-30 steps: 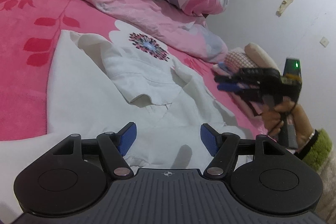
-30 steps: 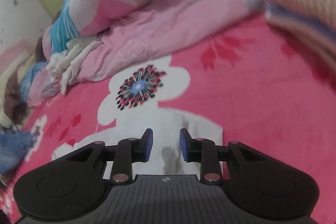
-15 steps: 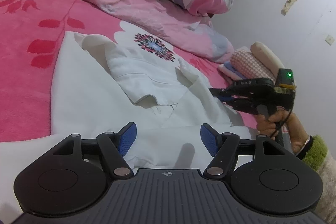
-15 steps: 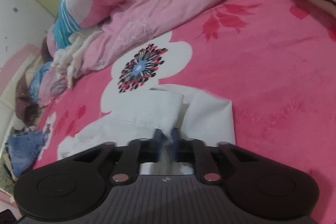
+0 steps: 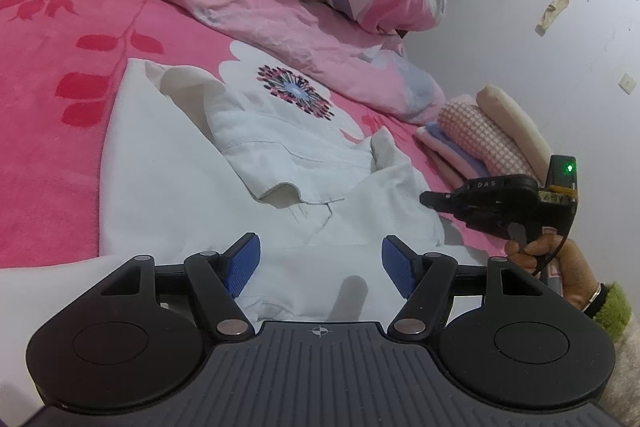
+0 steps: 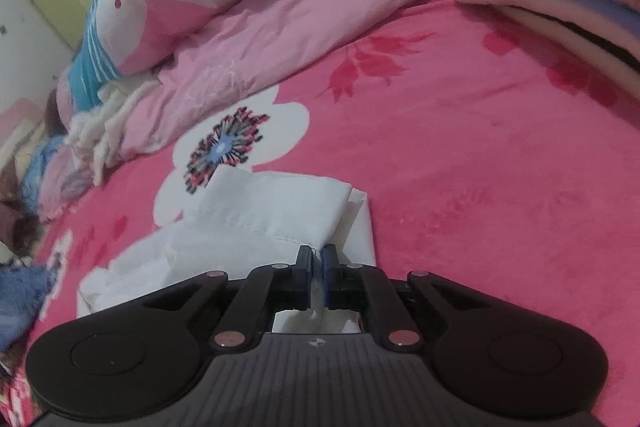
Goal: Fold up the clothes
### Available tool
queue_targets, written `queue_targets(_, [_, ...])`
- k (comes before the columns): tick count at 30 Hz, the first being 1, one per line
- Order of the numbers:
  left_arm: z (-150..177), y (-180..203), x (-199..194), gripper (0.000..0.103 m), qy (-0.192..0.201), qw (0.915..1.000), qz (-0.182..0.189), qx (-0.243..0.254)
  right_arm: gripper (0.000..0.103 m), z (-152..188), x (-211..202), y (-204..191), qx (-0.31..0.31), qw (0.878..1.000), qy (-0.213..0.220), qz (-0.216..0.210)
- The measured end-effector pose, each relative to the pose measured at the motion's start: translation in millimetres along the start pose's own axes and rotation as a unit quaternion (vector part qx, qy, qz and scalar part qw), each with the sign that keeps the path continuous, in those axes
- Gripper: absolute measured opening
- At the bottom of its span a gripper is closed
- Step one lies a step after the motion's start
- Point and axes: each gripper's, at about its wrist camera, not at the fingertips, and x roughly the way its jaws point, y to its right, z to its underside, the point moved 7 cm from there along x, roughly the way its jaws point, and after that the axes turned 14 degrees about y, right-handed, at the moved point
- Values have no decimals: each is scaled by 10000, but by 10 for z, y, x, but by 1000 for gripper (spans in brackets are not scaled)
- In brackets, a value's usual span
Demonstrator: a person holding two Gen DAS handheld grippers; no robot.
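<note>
While my right tool (image 6: pixel 317 259) pinches the white shirt's (image 5: pixel 168 187) right edge on the pink bed (image 6: pixel 480 187), my left tool (image 5: pixel 318 259) hovers over its near part, pads apart.

We note both grippers are black plastic with blue ribbed pads (image 5: pixel 243 263) and silver pivot screws. The right gripper (image 5: pixel 430 200) carries white "DAS" lettering and a green LED. The right hand (image 5: pixel 560 267) wears a bracelet and a fuzzy green cuff.

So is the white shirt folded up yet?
Not yet. The white shirt lies mostly spread on the pink blanket, only its upper part turned over.
</note>
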Motion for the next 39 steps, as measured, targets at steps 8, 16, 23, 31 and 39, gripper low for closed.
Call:
queue_targets(8, [-17, -20, -7, 68, 15, 10000, 35, -86, 20, -167, -306, -131, -366, 9980, 522, -30])
queue_targets(16, [-34, -38, -37, 68, 84, 9998, 18, -155, 20, 174, 327, -784, -958, 9918, -266, -803])
queue_targets(23, [-159, -60, -237, 73, 441, 9975, 304, -457, 20, 194, 370, -703, -582, 9952, -311, -729])
queue_targets(31, [-468, -499, -824, 78, 1001, 9890, -76, -1083, 25, 614, -720, -1440, -2466, 9481, -50, -2005])
queue_targets(39, [-423, -726, -1030, 76, 942, 9875, -463, -1179, 25, 1730, -1132, -1992, -4183, 8656, -431, -2718])
